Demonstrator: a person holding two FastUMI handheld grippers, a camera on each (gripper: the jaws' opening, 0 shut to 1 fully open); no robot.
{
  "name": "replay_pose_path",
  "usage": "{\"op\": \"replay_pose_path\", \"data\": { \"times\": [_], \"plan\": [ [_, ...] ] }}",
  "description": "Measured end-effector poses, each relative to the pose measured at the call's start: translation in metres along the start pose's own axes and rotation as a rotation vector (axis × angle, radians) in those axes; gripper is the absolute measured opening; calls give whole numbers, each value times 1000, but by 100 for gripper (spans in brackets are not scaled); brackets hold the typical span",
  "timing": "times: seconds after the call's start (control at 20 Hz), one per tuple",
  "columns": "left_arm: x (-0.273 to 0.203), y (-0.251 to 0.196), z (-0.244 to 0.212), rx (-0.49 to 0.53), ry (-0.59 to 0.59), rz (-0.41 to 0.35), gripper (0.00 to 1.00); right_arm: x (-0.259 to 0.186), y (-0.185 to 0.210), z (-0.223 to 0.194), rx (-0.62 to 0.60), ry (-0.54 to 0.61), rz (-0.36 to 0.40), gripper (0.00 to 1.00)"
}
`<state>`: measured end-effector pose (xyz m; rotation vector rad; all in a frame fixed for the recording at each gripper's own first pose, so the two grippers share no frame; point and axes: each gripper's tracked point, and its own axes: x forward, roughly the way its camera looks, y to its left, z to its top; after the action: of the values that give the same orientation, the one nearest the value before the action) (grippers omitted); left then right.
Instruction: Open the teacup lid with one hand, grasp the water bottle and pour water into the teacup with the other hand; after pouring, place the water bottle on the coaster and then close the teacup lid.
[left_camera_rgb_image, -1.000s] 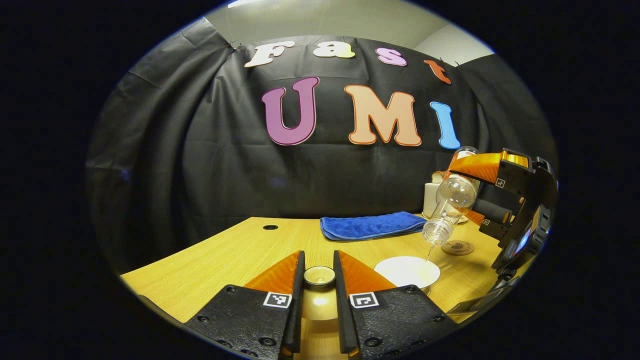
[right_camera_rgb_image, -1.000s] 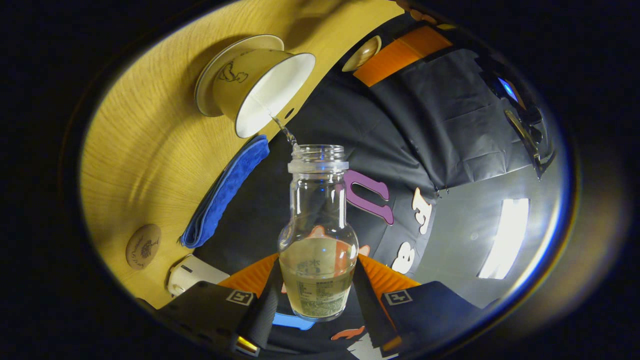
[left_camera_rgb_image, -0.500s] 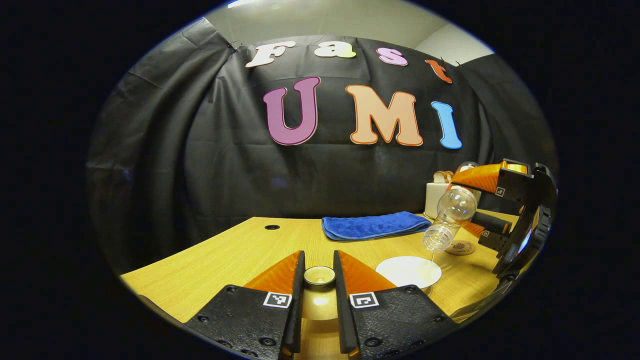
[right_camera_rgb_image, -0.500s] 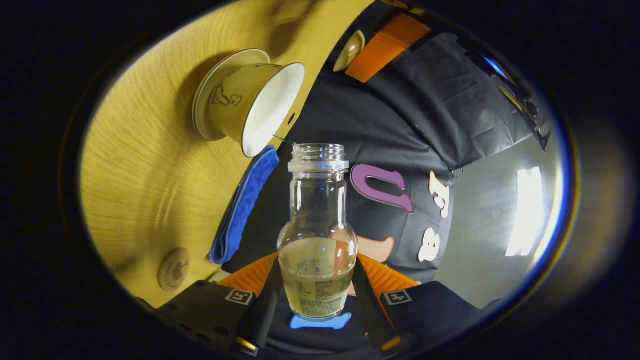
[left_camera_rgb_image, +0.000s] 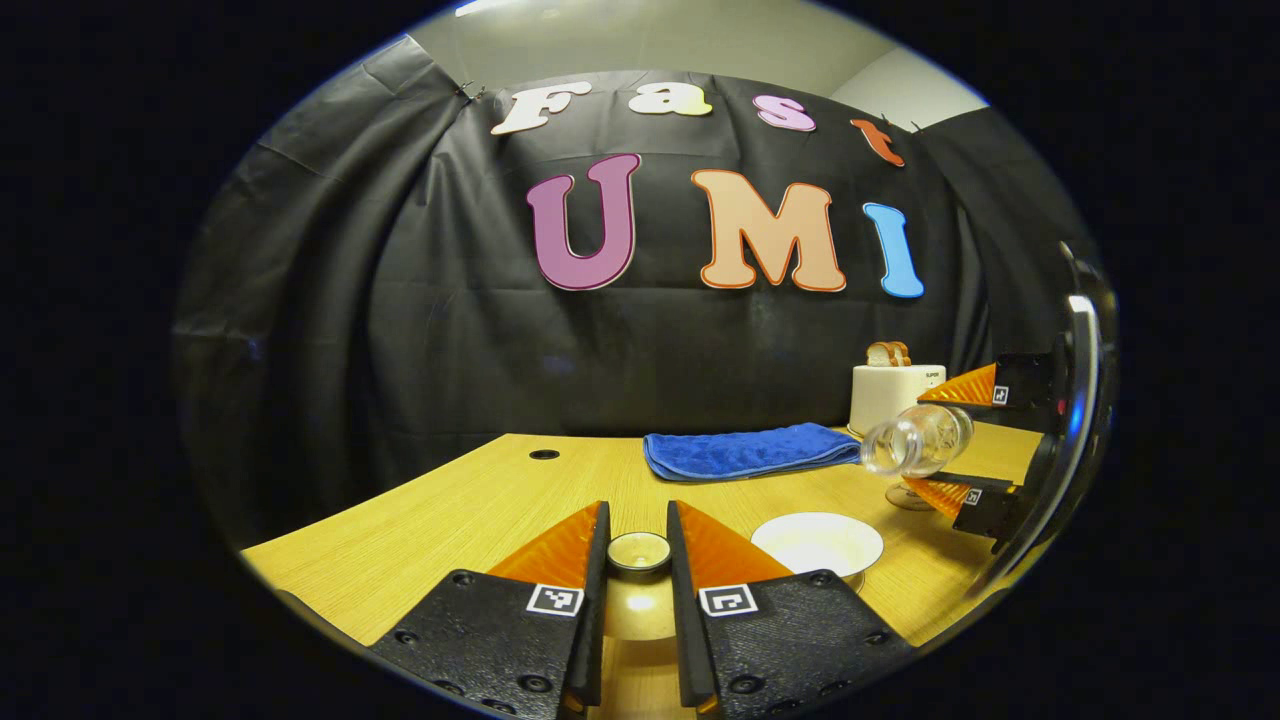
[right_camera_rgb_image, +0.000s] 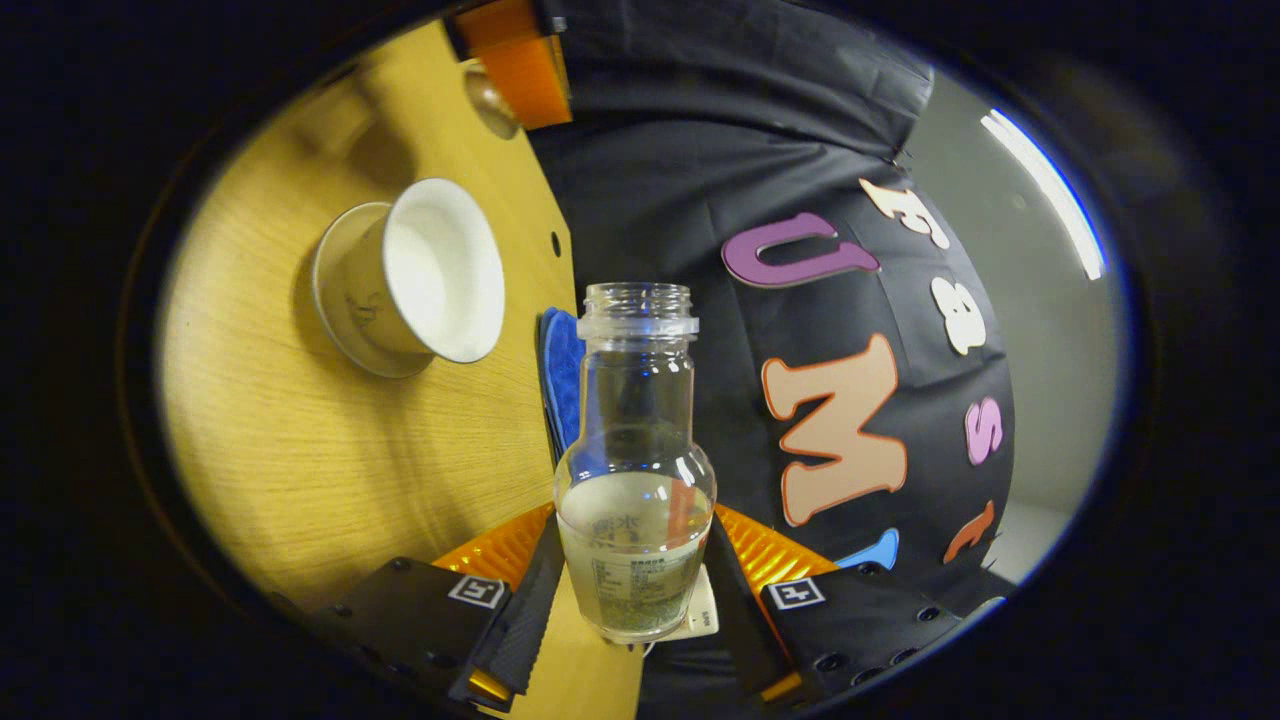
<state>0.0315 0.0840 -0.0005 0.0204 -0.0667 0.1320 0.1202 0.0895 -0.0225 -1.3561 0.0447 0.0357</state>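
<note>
My left gripper (left_camera_rgb_image: 637, 518) is shut on the knob of the teacup lid (left_camera_rgb_image: 638, 552), holding it over the table near the front edge. The open teacup (left_camera_rgb_image: 817, 543) stands on its saucer just to its right, white inside; it also appears in the right gripper view (right_camera_rgb_image: 420, 275). My right gripper (right_camera_rgb_image: 636, 525) is shut on the clear water bottle (right_camera_rgb_image: 636, 480), which is partly full and uncapped. In the left gripper view the bottle (left_camera_rgb_image: 915, 440) lies almost level beyond the cup, mouth toward the cup, with no stream. The round coaster (left_camera_rgb_image: 902, 496) sits partly hidden under it.
A folded blue towel (left_camera_rgb_image: 745, 450) lies at the back of the wooden table (left_camera_rgb_image: 480, 500). A white toaster (left_camera_rgb_image: 890, 395) with bread stands at the back right. A small cable hole (left_camera_rgb_image: 543, 454) is at the back left.
The water stream into the cup has stopped. My right gripper has tipped the bottle back toward level and drawn it down and right, away from the cup. The left gripper and lid stayed put.
</note>
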Motion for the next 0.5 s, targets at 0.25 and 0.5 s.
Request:
{"op": "replay_pose_path", "data": {
  "times": [0.25,0.5],
  "plan": [
    [0,1,1,0,0,7,28,6,-28,-32,373,74,-11,82],
    [0,1,0,0,0,9,27,14,-39,-61,734,115,-3,77]
  ]
}}
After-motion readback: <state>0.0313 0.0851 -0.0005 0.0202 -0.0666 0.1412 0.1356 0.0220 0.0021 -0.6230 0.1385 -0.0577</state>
